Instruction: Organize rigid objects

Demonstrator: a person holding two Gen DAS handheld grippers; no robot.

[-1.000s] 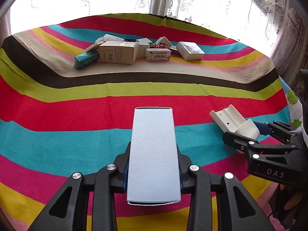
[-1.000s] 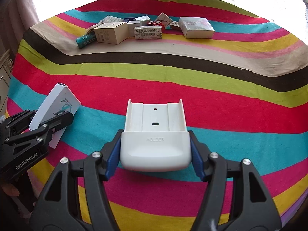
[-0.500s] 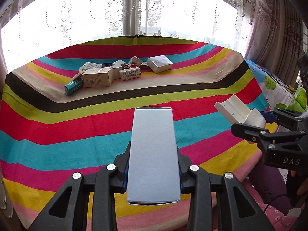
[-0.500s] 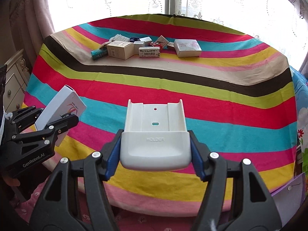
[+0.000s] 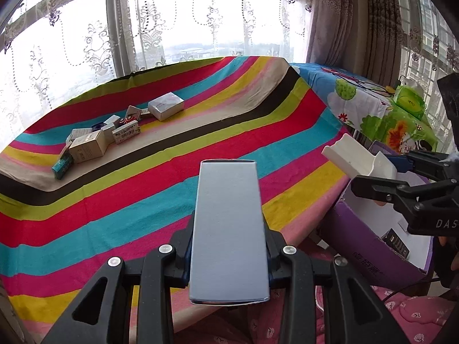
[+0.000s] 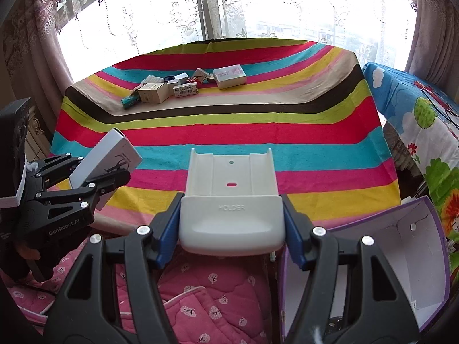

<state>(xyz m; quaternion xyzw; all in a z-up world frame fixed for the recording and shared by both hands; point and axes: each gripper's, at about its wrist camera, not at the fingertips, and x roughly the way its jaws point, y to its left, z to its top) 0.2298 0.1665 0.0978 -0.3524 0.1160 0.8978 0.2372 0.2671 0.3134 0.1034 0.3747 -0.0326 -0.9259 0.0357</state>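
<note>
Home bedroom: lace curtains [image 6: 172, 14], pink quilt [image 6: 206, 301], striped cloth [image 6: 229, 132] over table.

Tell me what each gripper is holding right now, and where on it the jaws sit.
The left gripper clamps the pale blue box across its long sides, near its close end. The right gripper clamps the white holder across the sides of its rounded base.
</note>
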